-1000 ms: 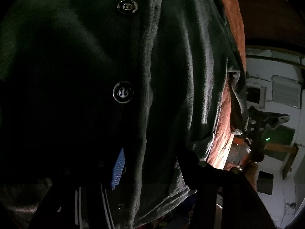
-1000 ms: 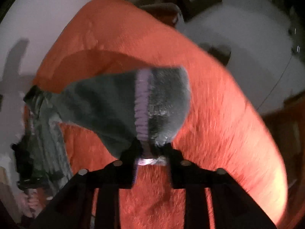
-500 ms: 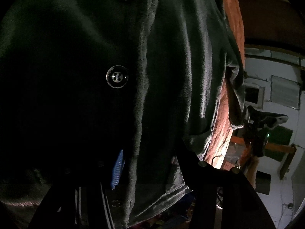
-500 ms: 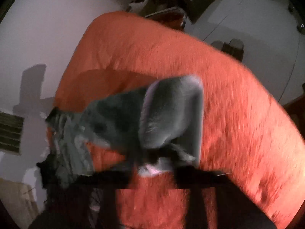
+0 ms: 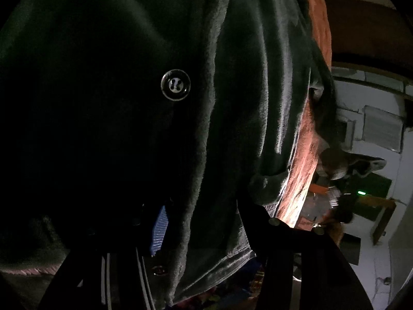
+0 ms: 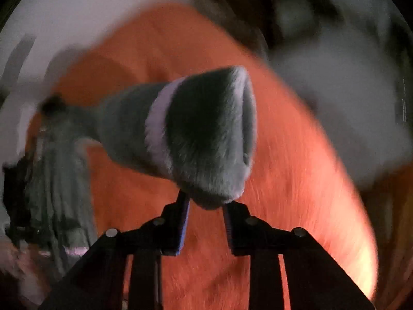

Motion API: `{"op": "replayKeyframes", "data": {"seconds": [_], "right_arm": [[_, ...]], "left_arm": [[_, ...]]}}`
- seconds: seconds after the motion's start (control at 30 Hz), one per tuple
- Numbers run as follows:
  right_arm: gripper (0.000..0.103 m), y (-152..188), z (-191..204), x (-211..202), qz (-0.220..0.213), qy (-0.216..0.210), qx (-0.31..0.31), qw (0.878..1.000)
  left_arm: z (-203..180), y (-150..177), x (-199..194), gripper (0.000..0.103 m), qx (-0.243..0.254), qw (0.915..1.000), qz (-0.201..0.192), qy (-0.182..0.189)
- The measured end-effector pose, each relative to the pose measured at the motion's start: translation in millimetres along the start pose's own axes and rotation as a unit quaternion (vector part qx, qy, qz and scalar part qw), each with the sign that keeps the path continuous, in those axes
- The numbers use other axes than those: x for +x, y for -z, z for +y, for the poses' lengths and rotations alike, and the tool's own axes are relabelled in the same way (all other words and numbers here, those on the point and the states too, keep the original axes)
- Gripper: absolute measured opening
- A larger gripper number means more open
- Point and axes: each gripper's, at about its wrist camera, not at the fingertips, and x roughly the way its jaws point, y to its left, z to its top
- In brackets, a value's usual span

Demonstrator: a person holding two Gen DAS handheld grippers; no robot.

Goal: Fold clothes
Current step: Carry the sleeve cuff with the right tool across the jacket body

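As my right gripper [image 6: 206, 208], jaws just widened, loosely pinches the grey sleeve cuff [image 6: 206, 139] over the orange bed [image 6: 296, 193], my left gripper [image 5: 204, 219] clamps the buttoned garment [image 5: 232, 103] at nine o'clock. Next: carry the sleeve across.

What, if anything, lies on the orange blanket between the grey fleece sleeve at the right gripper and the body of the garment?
Nothing visible does. The grey fleece sleeve hangs at the right gripper, above a bare stretch of the orange blanket; the garment body lies away to the left, though blurred.
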Motion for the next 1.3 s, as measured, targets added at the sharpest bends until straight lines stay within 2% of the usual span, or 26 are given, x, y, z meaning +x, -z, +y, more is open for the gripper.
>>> {"op": "replayKeyframes", "data": {"seconds": [0.03, 0.07, 0.13, 0.23, 0.27, 0.3, 0.33, 0.37, 0.43, 0.5, 0.57, 0.6, 0.63, 0.67, 0.7, 0.73, 0.8, 0.87, 0.97, 1.07, 1.13, 1.2, 1.3], "right_arm": [[0.023, 5.0, -18.3, 11.0, 0.022, -0.011, 0.051, 0.998], [0.023, 9.2, -35.7, 14.0, 0.023, -0.032, 0.1, 0.994], [0.024, 10.1, -51.8, 5.9, -0.001, -0.045, 0.138, 0.989], [0.031, -3.8, -47.7, -16.4, -0.039, -0.026, 0.111, 0.993], [0.038, -12.8, -40.0, -25.8, -0.054, -0.02, 0.085, 0.995], [0.051, -20.4, -32.6, -32.5, -0.065, -0.016, 0.064, 0.996], [0.058, -28.2, -24.6, -40.9, -0.077, -0.012, 0.04, 0.996], [0.069, -36.4, -16.4, -48.5, -0.085, -0.01, 0.015, 0.996], [0.078, -50.8, -9.3, -52.8, -0.091, -0.005, -0.011, 0.996], [0.081, -66.0, -11.7, -40.4, -0.076, -0.019, -0.007, 0.997], [0.081, -76.8, -19.0, -10.2, -0.027, -0.015, 0.018, 0.999], [0.078, -77.9, -25.8, 1.8, -0.006, -0.023, 0.036, 0.999], [0.069, -79.0, -32.5, 13.2, 0.013, -0.032, 0.053, 0.998], [0.027, -80.3, -37.9, 20.2, 0.016, -0.05, 0.072, 0.996], [0.01, -83.3, -40.7, 19.4, 0.007, -0.058, 0.087, 0.994], [0.01, -85.5, -44.0, 7.2, -0.029, -0.065, 0.102, 0.992], [0.01, -92.4, -45.8, -33.4, -0.127, -0.076, 0.114, 0.982], [0.01, -107.3, -49.4, -56.3, -0.179, -0.06, 0.114, 0.975], [0.01, -135.5, -57.9, -55.3, -0.192, -0.029, 0.117, 0.974], [0.013, -170.6, -48.0, -13.2, -0.156, -0.003, 0.1, 0.983], [0.024, -192.0, -43.9, 10.1, -0.13, 0.012, 0.1, 0.986], [0.06, -204.3, -37.4, 26.8, -0.122, 0.031, 0.11, 0.986], [0.064, -200.9, -38.4, 11.4, -0.16, 0.024, 0.134, 0.978]], "left_arm": [[-2.0, 0.2, -0.5, 0.053, 0.003, 1.0, -0.001, -0.002], [-4.0, 0.5, -1.2, 0.053, 0.007, 1.0, -0.002, -0.004], [-5.8, 0.9, -2.7, 0.053, 0.009, 1.0, -0.004, -0.002], [-1.9, 2.0, -3.1, 0.053, 0.005, 1.0, -0.006, 0.0], [-1.2, 1.8, -1.2, 0.053, 0.001, 1.0, -0.005, 0.001], [-0.7, 1.4, 1.2, 0.053, -0.002, 1.0, -0.004, 0.002], [-0.8, 1.6, 2.5, 0.053, -0.004, 1.0, -0.003, 0.003], [-1.5, 1.8, 2.3, 0.053, -0.004, 1.0, -0.003, 0.002], [-6.1, -0.3, 1.8, 0.053, 0.0, 1.0, -0.002, 0.0], [-12.9, -1.6, 5.9, 0.053, 0.003, 1.0, -0.002, -0.003], [-16.2, -2.9, 8.9, 0.053, 0.003, 1.0, 0.0, -0.004], [-17.5, -3.2, 8.5, 0.053, 0.003, 1.0, 0.0, -0.005], [-15.5, -2.5, 6.1, 0.053, 0.002, 1.0, 0.0, -0.005], [-14.9, -2.0, 4.2, 0.053, 0.001, 1.0, -0.001, -0.004], [-14.6, -1.6, 2.5, 0.053, 0.0, 1.0, -0.002, -0.002], [-15.1, -1.6, 2.1, 0.053, -0.001, 1.0, -0.003, -0.001], [-11.7, -1.5, -1.5, 0.053, -0.002, 1.0, -0.005, 0.002], [-8.8, -3.4, -1.2, 0.053, -0.005, 1.0, -0.005, 0.003], [-5.9, -5.6, -0.1, 0.053, -0.01, 0.9999, -0.004, 0.001], [-6.6, -6.4, -1.1, 0.053, -0.01, 0.9999, -0.005, 0.0], [-4.2, -5.2, -6.3, 0.053, -0.008, 1.0, -0.006, 0.0], [-3.5, -3.5, -8.1, 0.053, -0.007, 0.9999, -0.008, 0.001], [-2.0, -0.9, -11.8, 0.053, -0.006, 0.9999, -0.01, 0.006]]}}
